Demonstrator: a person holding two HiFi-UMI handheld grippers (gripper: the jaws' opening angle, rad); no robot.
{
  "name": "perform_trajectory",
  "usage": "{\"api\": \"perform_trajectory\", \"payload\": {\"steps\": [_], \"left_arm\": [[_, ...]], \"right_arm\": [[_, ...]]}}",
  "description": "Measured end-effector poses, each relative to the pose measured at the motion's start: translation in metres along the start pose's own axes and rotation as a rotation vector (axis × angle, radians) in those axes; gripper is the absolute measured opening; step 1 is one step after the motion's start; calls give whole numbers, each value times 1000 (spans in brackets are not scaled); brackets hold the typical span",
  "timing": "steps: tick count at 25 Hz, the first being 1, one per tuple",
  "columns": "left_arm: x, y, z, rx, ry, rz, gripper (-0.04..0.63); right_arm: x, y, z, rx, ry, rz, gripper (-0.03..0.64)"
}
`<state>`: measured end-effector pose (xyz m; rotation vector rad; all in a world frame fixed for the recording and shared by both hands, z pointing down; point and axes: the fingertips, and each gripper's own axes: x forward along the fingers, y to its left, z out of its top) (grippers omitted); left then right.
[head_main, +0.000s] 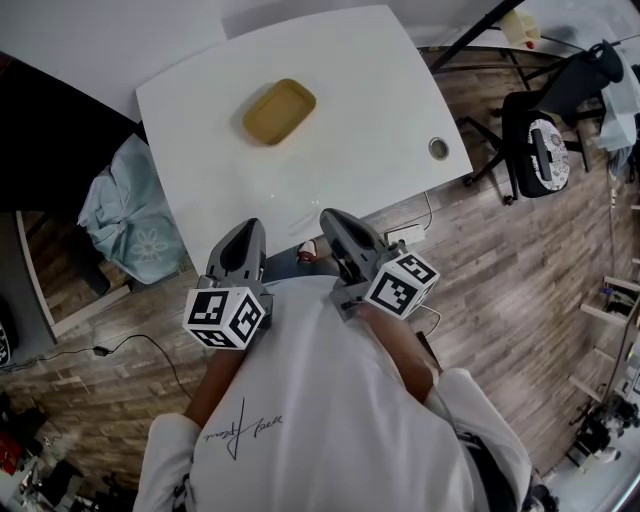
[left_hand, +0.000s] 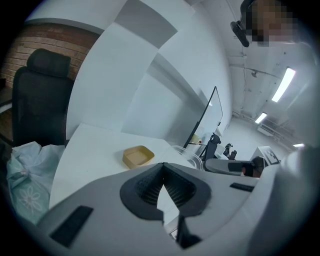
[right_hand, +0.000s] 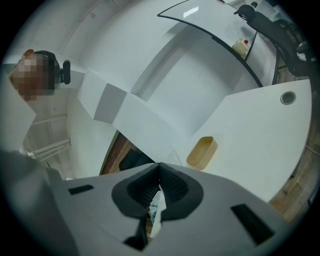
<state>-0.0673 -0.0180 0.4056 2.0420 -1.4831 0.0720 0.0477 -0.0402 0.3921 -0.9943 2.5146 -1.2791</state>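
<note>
A shallow yellow tray lies empty on the far half of a white table. Both grippers are held low at the table's near edge, close to the person's white shirt and well short of the tray. My left gripper is shut with nothing between its jaws; in the left gripper view its ribbed pads meet at the tip, with the tray ahead on the table. My right gripper is also shut and empty, and the tray lies ahead to its right.
A round cable hole sits near the table's right corner. A pale blue-green cloth bundle lies left of the table beside a black chair. Another black office chair stands at the right. A power strip and cables lie on the wood floor.
</note>
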Motion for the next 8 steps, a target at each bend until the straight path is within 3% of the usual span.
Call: {"api": "perform_trajectory", "payload": {"steps": [8], "left_arm": [[-5, 8, -1, -44, -19, 38, 8]], "right_arm": [[-5, -5, 2, 2, -8, -13, 11]]}}
